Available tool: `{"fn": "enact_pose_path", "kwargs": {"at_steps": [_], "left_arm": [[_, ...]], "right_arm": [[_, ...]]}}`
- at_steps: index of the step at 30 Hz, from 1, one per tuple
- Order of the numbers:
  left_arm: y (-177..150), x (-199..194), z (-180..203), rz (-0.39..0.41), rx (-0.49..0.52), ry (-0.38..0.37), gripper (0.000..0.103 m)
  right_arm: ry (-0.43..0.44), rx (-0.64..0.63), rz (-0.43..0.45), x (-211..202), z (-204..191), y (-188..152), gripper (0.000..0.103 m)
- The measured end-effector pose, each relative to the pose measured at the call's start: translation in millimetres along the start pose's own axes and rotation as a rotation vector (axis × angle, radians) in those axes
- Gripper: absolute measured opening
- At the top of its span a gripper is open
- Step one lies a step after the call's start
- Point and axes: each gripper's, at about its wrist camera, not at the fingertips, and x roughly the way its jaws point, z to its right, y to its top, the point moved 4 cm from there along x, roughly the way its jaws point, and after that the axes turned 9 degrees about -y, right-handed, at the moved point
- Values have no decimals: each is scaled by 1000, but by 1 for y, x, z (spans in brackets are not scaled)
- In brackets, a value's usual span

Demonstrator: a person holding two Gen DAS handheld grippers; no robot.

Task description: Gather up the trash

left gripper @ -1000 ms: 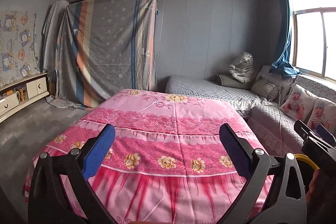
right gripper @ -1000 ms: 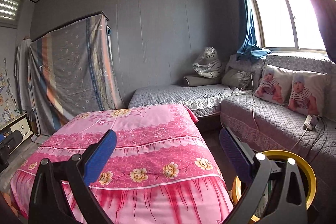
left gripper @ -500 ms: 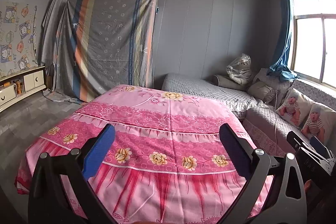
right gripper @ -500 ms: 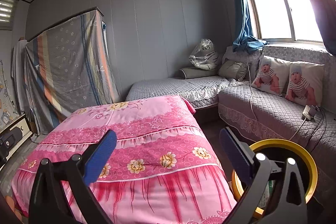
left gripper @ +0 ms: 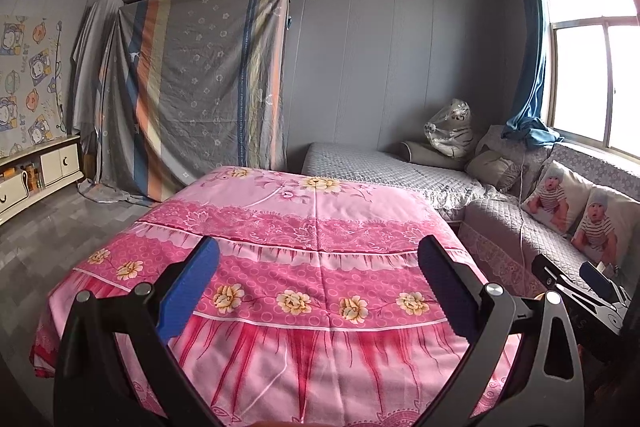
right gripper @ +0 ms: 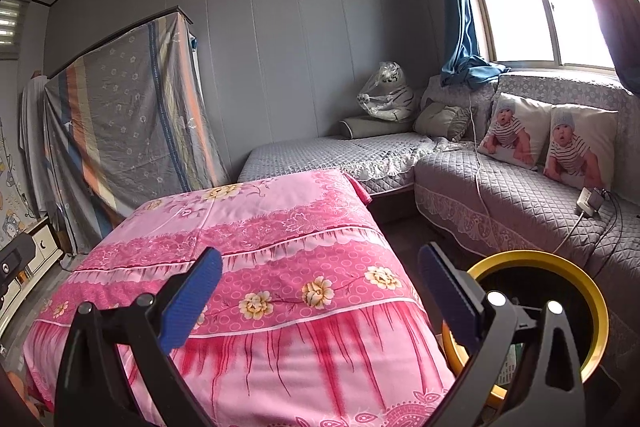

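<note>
Two wrist views take in a grey-panelled room (left gripper: pixel 360 47) with a grey tiled floor (left gripper: pixel 60 227). Largest in it is a table draped in a pink floral cloth (left gripper: pixel 316 239), its top bare and its fringe hanging down the near side. Against the back wall leans a tall frame covered by a striped grey, blue and orange sheet (left gripper: pixel 192 83). An L-shaped sofa under a grey quilted cover (right gripper: pixel 500 195) fills the window corner, with two baby-print cushions (right gripper: pixel 548 139), a plastic-wrapped plush tiger (right gripper: pixel 386 93) and a white power strip with cables (right gripper: pixel 588 201) on it. A blue curtain (right gripper: pixel 460 27) is bunched on the sill.

The task's thing is a round black bin with a yellow rim (right gripper: pixel 592 291), standing on the floor between the table's right corner and the sofa, just beyond the right gripper's right finger. It stands upright, axis vertical, mouth upward; something lies inside low down, too hidden to name.

The left gripper (left gripper: pixel 316 283) has its blue-padded jaws spread wide, holding nothing, aimed over the table. The right gripper (right gripper: pixel 318 285) is likewise wide apart and empty.

Compared with a second ago, the left view sits higher and farther back from the table, showing more floor, and the bin's yellow rim no longer shows there. In the right view more of the rim is exposed.
</note>
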Motion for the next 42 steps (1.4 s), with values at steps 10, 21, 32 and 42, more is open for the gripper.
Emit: {"fn": "enact_pose_path", "kwargs": {"at_steps": [10, 21, 32, 42], "left_arm": [[-2, 3, -3, -9, -11, -2, 95], [-3, 5, -3, -14, -15, -7, 95], [-4, 5, -2, -16, -15, -8, 95], [-5, 5, 0, -18, -17, -12, 95]], "right_arm": [[-4, 6, -20, 5, 2, -4, 95], [-1, 3, -29, 7, 2, -6, 95], [-5, 2, -33, 7, 2, -7, 95], [-4, 1, -34, 8, 3, -8, 95]]}}
